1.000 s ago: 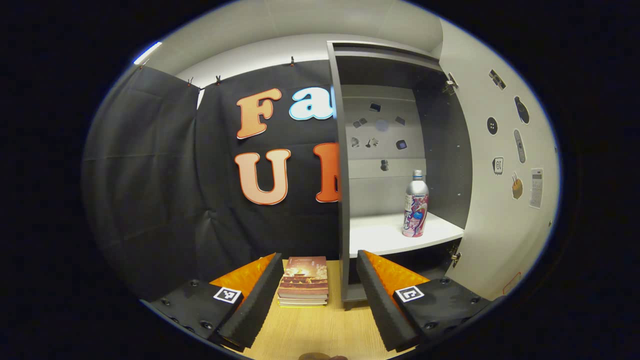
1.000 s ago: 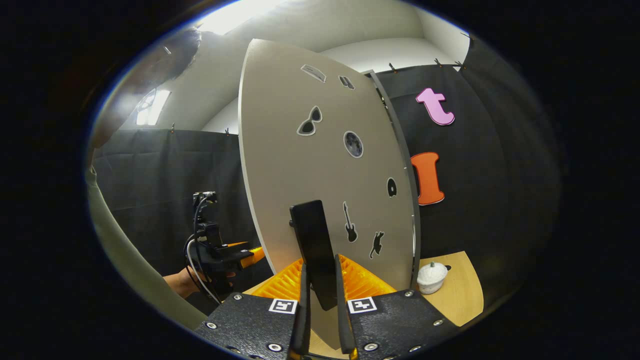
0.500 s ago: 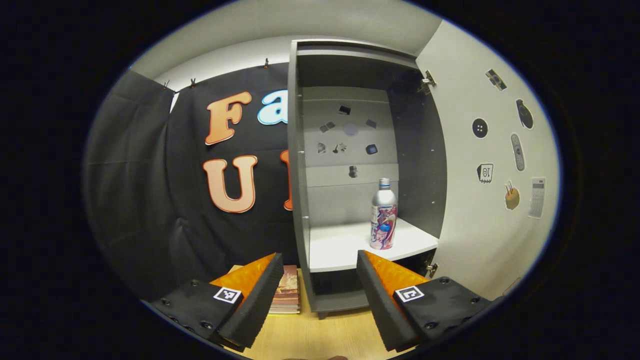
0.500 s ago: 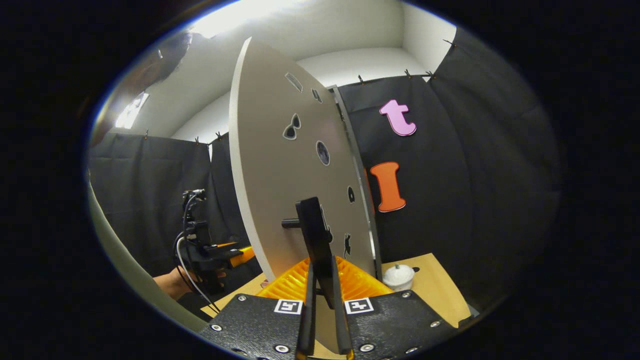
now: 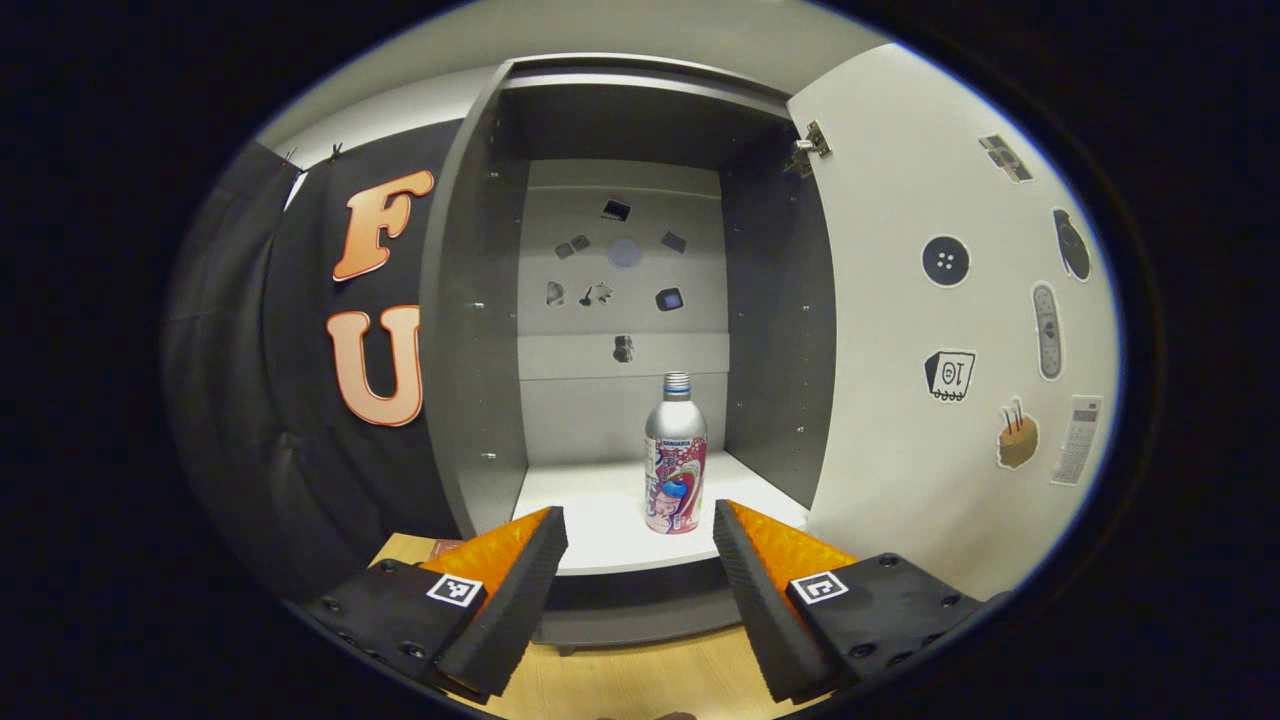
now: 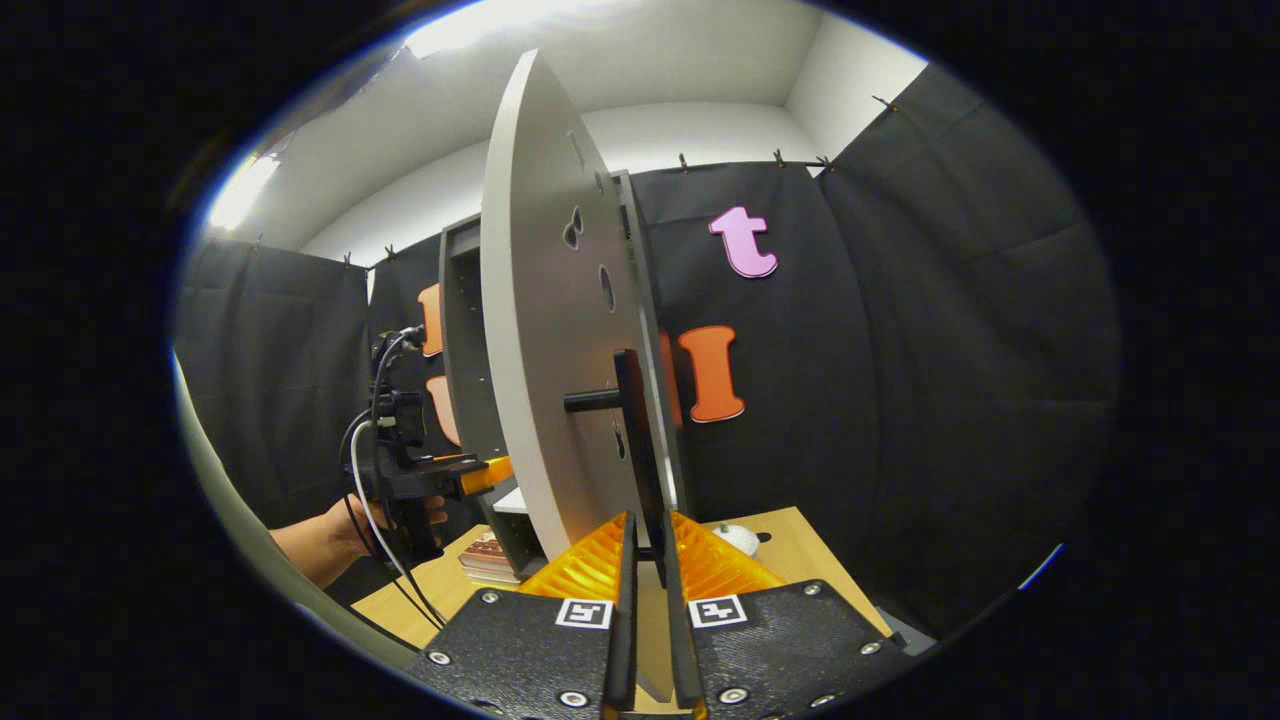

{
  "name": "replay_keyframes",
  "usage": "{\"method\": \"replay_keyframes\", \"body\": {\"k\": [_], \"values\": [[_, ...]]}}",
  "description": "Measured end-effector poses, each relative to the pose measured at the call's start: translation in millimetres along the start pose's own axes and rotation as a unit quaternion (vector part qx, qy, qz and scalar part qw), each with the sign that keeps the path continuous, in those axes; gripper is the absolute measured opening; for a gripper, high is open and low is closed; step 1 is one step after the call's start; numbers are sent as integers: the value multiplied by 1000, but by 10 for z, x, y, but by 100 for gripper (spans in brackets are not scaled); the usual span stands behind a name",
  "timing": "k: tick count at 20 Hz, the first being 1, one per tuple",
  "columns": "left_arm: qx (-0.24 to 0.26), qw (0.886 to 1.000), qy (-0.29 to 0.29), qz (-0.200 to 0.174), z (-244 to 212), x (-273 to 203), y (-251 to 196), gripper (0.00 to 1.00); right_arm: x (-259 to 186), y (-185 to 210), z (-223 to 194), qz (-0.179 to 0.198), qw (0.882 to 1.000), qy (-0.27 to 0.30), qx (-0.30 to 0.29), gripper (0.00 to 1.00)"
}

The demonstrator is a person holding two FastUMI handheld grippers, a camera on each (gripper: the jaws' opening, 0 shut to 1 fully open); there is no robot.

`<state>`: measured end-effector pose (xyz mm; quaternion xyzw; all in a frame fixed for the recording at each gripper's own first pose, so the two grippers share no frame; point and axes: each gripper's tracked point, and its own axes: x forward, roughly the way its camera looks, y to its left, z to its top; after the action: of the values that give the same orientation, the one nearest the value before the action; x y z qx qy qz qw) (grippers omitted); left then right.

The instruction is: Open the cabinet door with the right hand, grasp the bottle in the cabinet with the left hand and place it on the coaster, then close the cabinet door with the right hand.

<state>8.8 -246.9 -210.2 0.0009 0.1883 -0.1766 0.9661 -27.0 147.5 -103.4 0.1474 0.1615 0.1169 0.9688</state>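
Observation:
The grey cabinet (image 5: 470, 400) stands wide open, its door (image 5: 930, 330) swung out to the right. On its white shelf (image 5: 590, 525) a silver bottle (image 5: 675, 460) with a pink and blue label stands upright. My left gripper (image 5: 635, 560) is open just in front of the shelf edge, the bottle a little beyond and between its fingers. In the right gripper view the door (image 6: 545, 350) is seen nearly edge-on, and my right gripper (image 6: 645, 590) is shut on its black bar handle (image 6: 635, 440). The left gripper (image 6: 420, 480), held by a hand, points into the cabinet.
Stickers dot the cabinet's back wall and the inside of the door. A stack of books (image 6: 490, 555) lies on the wooden table (image 6: 800, 550) left of the cabinet. A small white lidded thing (image 6: 735, 538) sits on the table right of the door.
The door has swung farther open with my right gripper on its handle. My left gripper has moved right and closer to the cabinet, so the bottle now sits nearly between its fingers.

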Motion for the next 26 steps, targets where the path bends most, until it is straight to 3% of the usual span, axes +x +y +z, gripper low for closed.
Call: {"method": "replay_keyframes", "body": {"k": [3,7,14,16,18,20,21,22,26], "values": [[2,1000,-1,-5,16,263,-92,95,-227,54,22,13,1000,-4,27,13],[5,1000,-2,-15,17,625,-238,96,-349,-81,-37,-3,1000,8,18,12],[12,1000,8,-6,-117,1249,-254,93,-228,-425,-150,-72,997,15,14,31],[14,1000,6,-7,-145,1379,-237,96,-256,-500,-194,-90,996,18,21,46],[25,1000,8,1,-172,1494,-215,96,-283,-520,-232,-103,994,19,23,52],[25,1000,12,-2,-208,1607,-260,99,-297,-556,-253,-115,993,22,18,53],[24,1000,13,-6,-222,1672,-286,96,-310,-574,-272,-120,992,23,16,47],[24,1000,17,-7,-249,1728,-289,96,-303,-564,-288,-126,992,24,14,53],[-5,999,31,-7,-323,1872,-280,96,-281,-548,-331,-137,990,28,13,54]]}}
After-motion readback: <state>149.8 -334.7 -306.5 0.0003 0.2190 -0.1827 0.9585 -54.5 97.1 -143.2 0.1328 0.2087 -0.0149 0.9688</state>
